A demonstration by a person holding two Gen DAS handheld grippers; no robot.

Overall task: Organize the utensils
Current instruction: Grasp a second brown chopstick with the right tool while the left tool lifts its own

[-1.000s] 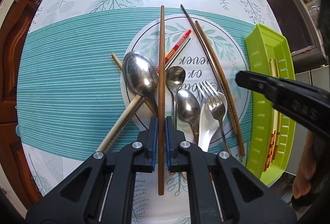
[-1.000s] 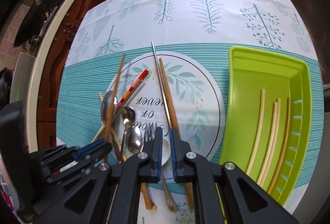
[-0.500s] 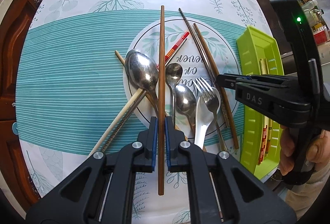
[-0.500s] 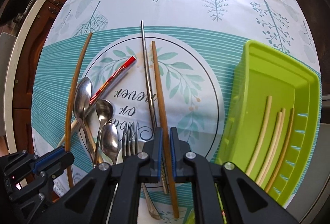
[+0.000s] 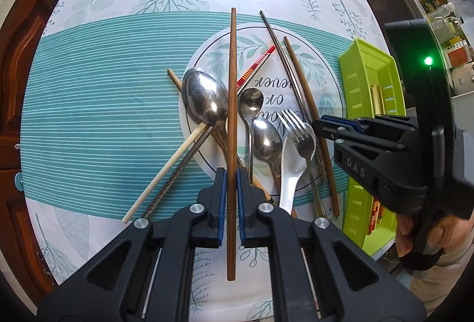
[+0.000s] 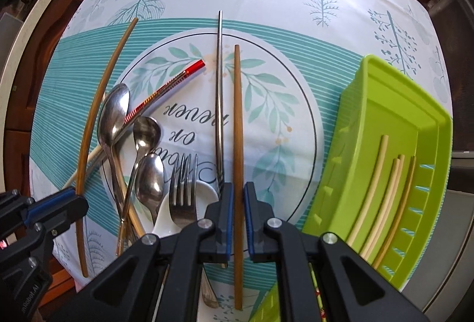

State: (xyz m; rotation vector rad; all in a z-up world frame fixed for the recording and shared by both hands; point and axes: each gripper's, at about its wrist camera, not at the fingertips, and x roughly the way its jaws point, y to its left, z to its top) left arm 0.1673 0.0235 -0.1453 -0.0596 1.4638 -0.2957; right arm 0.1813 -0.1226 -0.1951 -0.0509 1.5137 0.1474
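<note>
My left gripper (image 5: 231, 174) is shut on a brown wooden chopstick (image 5: 232, 79) and holds it above the pile; in the right wrist view this gripper (image 6: 81, 205) shows at the lower left. My right gripper (image 6: 237, 188) points down over a second brown chopstick (image 6: 238, 114) that lies on the cloth. Its jaws stand a narrow gap apart, the stick lines up between them, and slivers of cloth show on both sides. From the left wrist view the right gripper (image 5: 318, 126) hangs right at that chopstick (image 5: 305, 91). A green tray (image 6: 385, 79) holds several pale chopsticks.
On the patterned cloth lie a steel chopstick (image 6: 219, 85), a red-striped one (image 6: 166, 88), a cream one (image 5: 166, 171), three steel spoons such as the big one (image 5: 204, 97), a fork (image 5: 296, 129) and a white spoon (image 5: 291, 171). The green tray (image 5: 367, 61) stands by the table's right edge. A person's hand (image 5: 438, 230) holds the right gripper.
The right gripper came in from over the tray side, sank and turned until the lying brown chopstick lined up between its jaws. The left gripper kept still with its chopstick.
</note>
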